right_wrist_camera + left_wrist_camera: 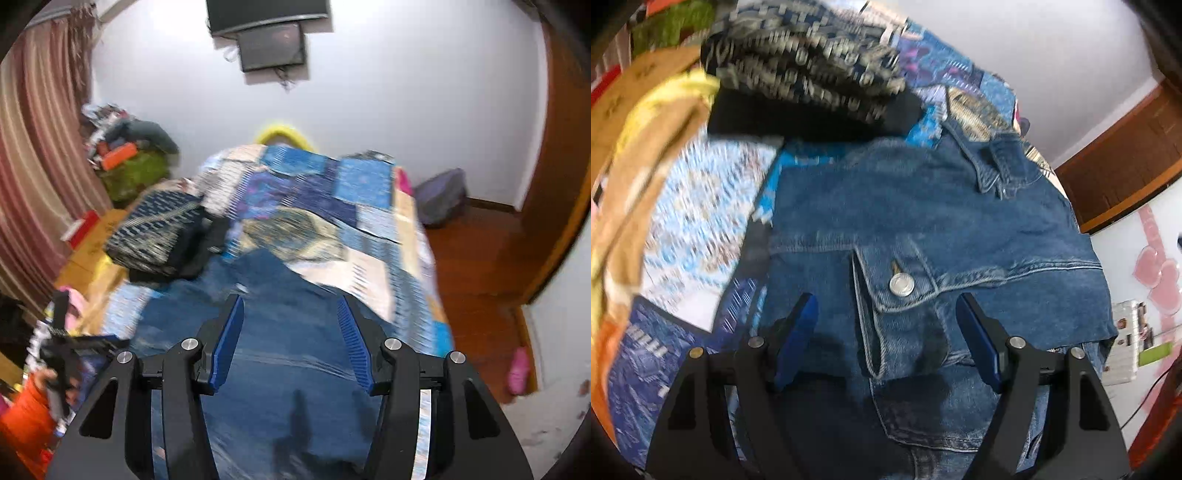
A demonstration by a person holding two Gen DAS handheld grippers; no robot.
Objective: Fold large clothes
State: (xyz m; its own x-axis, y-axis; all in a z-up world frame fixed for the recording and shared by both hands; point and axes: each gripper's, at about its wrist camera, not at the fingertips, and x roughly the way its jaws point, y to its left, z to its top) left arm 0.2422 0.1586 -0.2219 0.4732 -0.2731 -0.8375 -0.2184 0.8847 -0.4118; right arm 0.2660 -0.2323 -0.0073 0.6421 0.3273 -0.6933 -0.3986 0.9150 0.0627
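White wall and a patchwork bedspread point(701, 221) frame your left wrist view, with the denim jacket point(923, 206) spread flat on that bedspread. Take the jacket's silver button point(901, 285) as your landmark. The left gripper point(886, 314) hangs just over the jacket with its blue fingers point(801, 332) spread wide to either side of the button, pinching nothing. A folded patterned garment point(805, 70) lies on a black one, well beyond the button at the far edge of the jacket. Since the button flap sits between your jaws, I would come down on one clean layer beside it, not on the thick seam, which may slip.

From the right wrist view, the jacket point(280, 332) fills the foreground on the bedspread point(332, 206), blurred; the button cannot be found here. The right gripper point(291, 332) is parted and holds no cloth, well above the denim. Your left gripper point(62, 354) shows at the lower left. Before the next fold, I judge it best to take matching edges with both hands and lift evenly, so the heavy denim stays square.
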